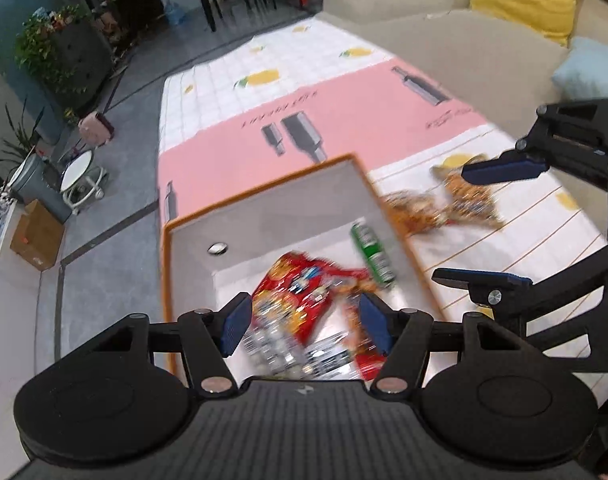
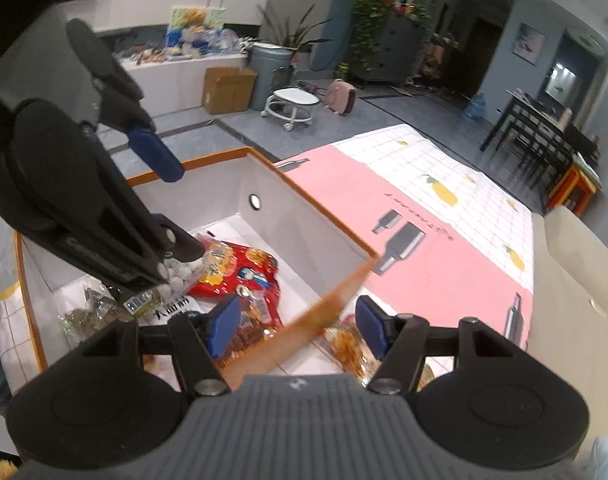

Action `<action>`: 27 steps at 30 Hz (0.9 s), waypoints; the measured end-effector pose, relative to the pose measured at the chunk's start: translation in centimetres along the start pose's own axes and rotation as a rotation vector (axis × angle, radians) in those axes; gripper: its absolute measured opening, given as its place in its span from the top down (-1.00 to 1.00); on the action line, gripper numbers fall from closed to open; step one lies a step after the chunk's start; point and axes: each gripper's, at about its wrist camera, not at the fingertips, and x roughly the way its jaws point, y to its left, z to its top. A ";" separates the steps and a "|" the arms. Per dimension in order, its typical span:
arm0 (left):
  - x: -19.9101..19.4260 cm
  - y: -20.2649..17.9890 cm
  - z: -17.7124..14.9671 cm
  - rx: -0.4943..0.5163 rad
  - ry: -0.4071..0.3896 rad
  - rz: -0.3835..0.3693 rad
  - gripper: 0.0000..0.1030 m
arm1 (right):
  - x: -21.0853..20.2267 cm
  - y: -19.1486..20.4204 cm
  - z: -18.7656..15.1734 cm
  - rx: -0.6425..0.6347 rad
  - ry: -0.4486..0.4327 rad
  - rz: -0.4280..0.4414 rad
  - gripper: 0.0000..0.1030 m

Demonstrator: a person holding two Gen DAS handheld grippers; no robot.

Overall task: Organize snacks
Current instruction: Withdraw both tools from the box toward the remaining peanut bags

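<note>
Orange-rimmed box (image 1: 264,216): white inside, sits on the table near its edge toward the grey floor; round metal eyelet in one wall.
Table cover (image 1: 343,120): pink band with printed bottles, white grid with lemons; sofa along its far side.
Left gripper (image 1: 300,320): jaws spread, nothing between the pads, hovering over the box interior, pointing down at the red bag.
Right gripper (image 2: 298,328): jaws spread, nothing pinched; sits over the box's orange rim, one finger on the inside, the other on the outside above a loose packet.
Red snack bag (image 1: 300,292): flat on the box floor, in the left view directly below the left gripper, not touched by it.
Green can (image 1: 373,254): on its side in the box, against the wall next to the loose packets, just beside the red bag.
White-ball packet (image 2: 184,276): in the box, partly hidden behind the left gripper in the right view.
Greenish packet (image 2: 88,312): box floor, corner nearest the camera in the right view.
Orange-brown packets (image 1: 443,200): outside the box on the table cover, just beside the box wall; blurred, cannot tell how many.
Blur: both views smeared, print on the packaging unreadable.
</note>
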 end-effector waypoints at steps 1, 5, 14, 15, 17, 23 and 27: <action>-0.3 -0.4 0.2 0.002 -0.011 -0.009 -0.41 | -0.6 -0.5 -0.5 0.015 -0.004 -0.004 -0.20; -0.9 -2.7 0.9 0.045 -0.042 -0.063 -0.44 | -2.6 -2.4 -2.9 0.085 -0.022 -0.026 -0.20; 0.6 -8.3 2.2 0.141 -0.067 -0.112 -0.44 | -2.6 -6.9 -10.0 0.283 0.026 -0.095 -0.20; 1.1 -8.9 2.4 0.141 -0.063 -0.120 -0.44 | -2.3 -7.4 -10.8 0.309 0.039 -0.103 -0.20; 2.0 -9.9 2.7 0.147 -0.053 -0.135 -0.44 | -1.7 -8.2 -12.1 0.357 0.062 -0.111 -0.20; 5.1 -12.3 3.6 0.247 -0.009 -0.126 -0.44 | 0.6 -10.0 -13.9 0.444 0.099 -0.090 -0.20; 7.0 -13.5 4.4 0.375 0.001 -0.077 -0.44 | 2.3 -10.5 -13.9 0.406 0.107 -0.083 -0.26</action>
